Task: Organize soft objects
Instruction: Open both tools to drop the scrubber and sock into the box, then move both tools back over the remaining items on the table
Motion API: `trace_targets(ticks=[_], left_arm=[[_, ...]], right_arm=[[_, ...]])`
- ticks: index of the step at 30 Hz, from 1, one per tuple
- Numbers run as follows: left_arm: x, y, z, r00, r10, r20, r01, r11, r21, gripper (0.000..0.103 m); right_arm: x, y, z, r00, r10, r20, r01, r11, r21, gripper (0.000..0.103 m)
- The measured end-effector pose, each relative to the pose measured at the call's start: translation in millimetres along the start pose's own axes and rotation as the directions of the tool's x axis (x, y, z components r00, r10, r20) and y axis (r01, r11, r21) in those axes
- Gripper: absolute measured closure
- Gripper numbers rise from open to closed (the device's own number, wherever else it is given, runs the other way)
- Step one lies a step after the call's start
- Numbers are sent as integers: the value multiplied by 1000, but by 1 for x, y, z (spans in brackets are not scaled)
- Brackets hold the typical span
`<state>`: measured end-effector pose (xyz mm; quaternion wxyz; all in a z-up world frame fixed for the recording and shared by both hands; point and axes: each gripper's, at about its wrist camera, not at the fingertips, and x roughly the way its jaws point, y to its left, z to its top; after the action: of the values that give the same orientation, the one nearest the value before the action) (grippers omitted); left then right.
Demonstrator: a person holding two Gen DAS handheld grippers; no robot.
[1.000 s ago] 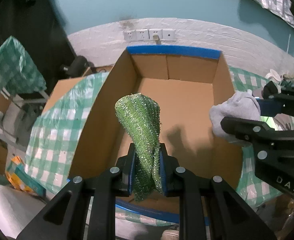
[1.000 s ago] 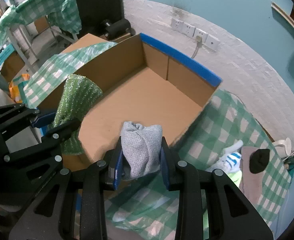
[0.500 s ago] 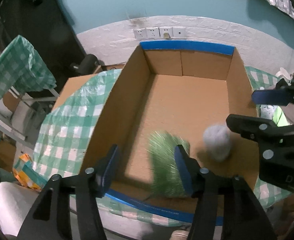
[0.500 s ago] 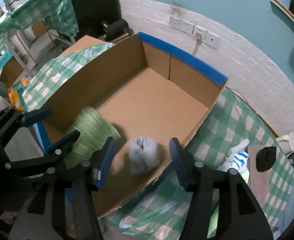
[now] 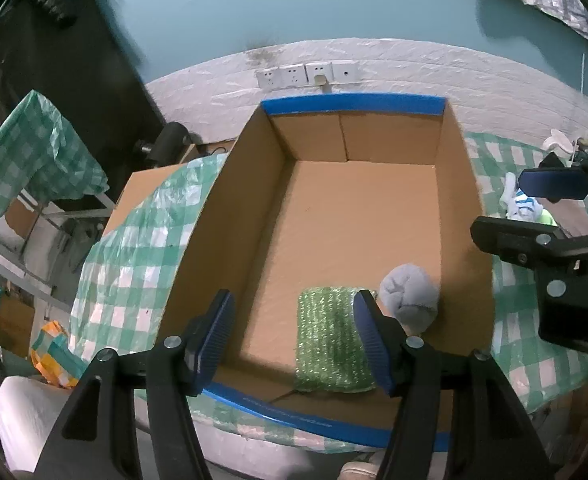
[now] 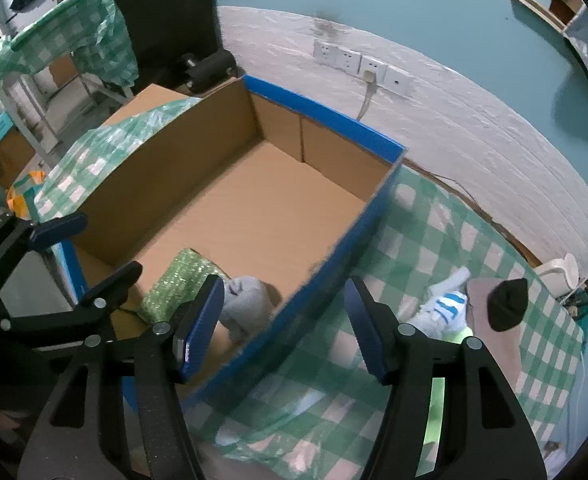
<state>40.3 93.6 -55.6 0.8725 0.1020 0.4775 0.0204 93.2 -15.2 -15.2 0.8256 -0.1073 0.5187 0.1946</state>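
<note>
Both grippers empty on my end. Left gripper point(image 5: 294, 334) has just been opening, jaws now spread wide, nothing clamped; it hangs over the near end of the cardboard box point(image 5: 460, 200), angled steeply down. The green scouring pad point(image 5: 332, 346) lies flat on the box floor against the near wall, seen partly between the left jaws but well below them, no pad contact.

Right gripper point(image 6: 283, 324) has also just been opening, jaws wide apart, nothing held. It straddles the box's right wall near the near-right corner: one finger over the inside, the other over the checked cloth point(image 6: 454, 248) on the bench.

The grey balled sock point(image 5: 410, 298) sits on the box floor in the near-right corner, just beside the scouring pad on its right; can't tell if they touch. From the right wrist view the sock point(image 6: 245, 300) is partly hidden behind the right gripper's inner finger and the box wall.

Outside the box, on the bench toward its right edge: a white sock with blue stripes point(image 6: 446, 308), a black sock point(image 6: 508, 304) on a brownish mat point(image 6: 494, 344). Rest of the box floor is bare cardboard.
</note>
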Motion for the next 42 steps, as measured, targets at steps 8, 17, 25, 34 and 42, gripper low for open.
trace_targets(ticks=[8,17,25,34,42], left_arm=[[-9,-19,5,1000,-11,23,10,999,36,38],[-15,-46,10,999,-21,35,18,996,82,38],[-21,-72,13,998,-36,46,30,992,124,38],[-27,-105,21,997,-58,57,47,984,172,33],[-25,-134,27,996,-63,59,49,975,218,33]], right_arm=[[-10,-25,-12,1000,-28,14,28,999,30,39],[-20,-59,-31,998,-66,19,65,995,72,39],[-30,-88,-51,996,-92,18,89,988,124,39],[-42,-124,-76,992,-126,15,122,978,170,39],[-49,-159,-98,987,-163,7,158,965,210,39]])
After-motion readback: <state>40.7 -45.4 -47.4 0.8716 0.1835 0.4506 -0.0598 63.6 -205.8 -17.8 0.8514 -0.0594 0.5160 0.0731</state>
